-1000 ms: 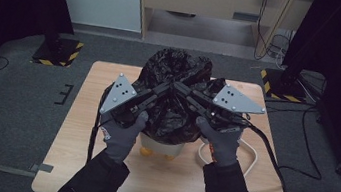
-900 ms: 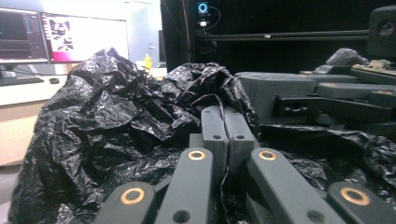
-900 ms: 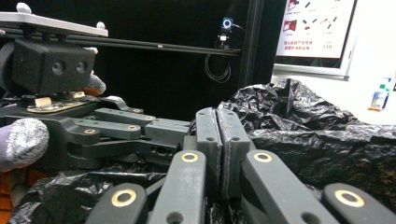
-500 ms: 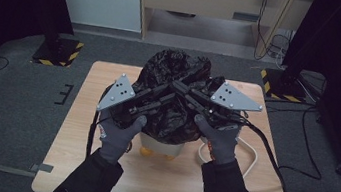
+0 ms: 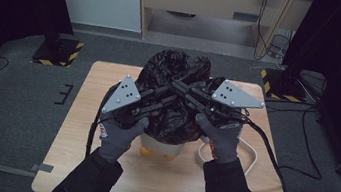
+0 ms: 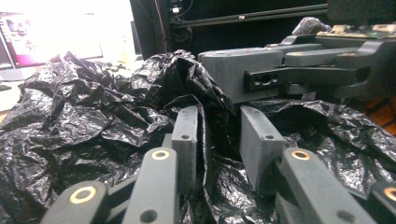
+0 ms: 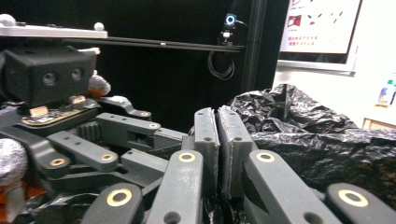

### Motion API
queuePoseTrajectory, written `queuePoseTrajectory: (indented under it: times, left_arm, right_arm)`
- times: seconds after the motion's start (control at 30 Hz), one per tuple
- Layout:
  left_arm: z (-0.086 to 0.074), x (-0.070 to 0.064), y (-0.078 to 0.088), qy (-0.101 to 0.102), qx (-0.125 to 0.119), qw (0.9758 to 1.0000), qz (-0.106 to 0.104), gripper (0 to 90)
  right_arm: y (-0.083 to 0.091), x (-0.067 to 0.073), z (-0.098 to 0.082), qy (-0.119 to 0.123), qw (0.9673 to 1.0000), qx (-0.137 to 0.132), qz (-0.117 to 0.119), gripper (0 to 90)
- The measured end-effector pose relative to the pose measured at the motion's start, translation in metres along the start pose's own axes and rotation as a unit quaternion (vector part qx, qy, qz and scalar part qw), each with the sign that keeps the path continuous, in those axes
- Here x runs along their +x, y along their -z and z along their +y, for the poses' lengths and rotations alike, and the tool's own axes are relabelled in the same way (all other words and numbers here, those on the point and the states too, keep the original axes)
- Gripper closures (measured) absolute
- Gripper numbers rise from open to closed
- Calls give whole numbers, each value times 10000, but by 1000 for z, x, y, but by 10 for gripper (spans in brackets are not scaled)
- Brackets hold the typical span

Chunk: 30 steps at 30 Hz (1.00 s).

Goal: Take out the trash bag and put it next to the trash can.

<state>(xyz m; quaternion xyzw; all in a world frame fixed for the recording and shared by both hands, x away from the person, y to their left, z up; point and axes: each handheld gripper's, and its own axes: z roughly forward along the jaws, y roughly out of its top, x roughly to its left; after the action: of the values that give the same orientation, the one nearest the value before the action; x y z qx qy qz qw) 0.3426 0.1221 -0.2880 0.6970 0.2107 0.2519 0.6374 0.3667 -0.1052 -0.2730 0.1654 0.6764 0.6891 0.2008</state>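
Observation:
A crumpled black plastic bag (image 5: 177,71) stands over a white bucket (image 5: 167,148) in the middle of the wooden table (image 5: 73,163). Both grippers meet at the bag's top. My left gripper (image 5: 163,97) comes in from the left. In the left gripper view (image 6: 219,126) its jaws stand apart with a raised fold of the bag (image 6: 205,93) between them. The fold leans on the left pad (image 6: 186,135). These jaws came apart and have just been closing a little. My right gripper (image 5: 177,86) comes in from the right. Its pads (image 7: 217,116) are shut on a thin piece of the bag (image 7: 327,140).
Something yellow (image 5: 147,152) shows at the bucket's base. A white cable (image 5: 250,158) loops on the table to the right of the bucket. Dark cables trail off the right edge. Black-and-yellow stand feet (image 5: 59,50) sit on the floor beyond the table.

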Motion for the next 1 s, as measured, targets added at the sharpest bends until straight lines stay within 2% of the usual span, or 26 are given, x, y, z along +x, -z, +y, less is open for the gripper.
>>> queuePoseTrajectory:
  times: [0.23,0.33,0.47,0.6,0.67,0.77,1.0]
  left_arm:
    - [-1,-2,0,8,6,9994,335,861]
    - [-1,-3,0,41,4,9992,398,886]
    - [-1,-3,1,145,-61,9990,423,889]
    - [-2,0,2,227,-93,9987,454,889]
    - [-2,1,3,261,-112,9985,469,889]
    - [0,2,5,319,-180,9981,487,890]
    - [3,8,10,409,-295,9972,551,891]
  right_arm:
    - [-3,1,0,-4,9999,93,74,824]
    - [-2,1,0,-4,9999,96,71,782]
    - [2,-3,0,-100,9999,23,-59,671]
    - [9,-9,0,-138,9995,-16,-297,552]
    - [13,-12,1,-108,9988,78,-473,483]
    - [17,-16,5,-58,9972,22,-739,383]
    - [25,-26,12,-55,9930,90,-1173,263]
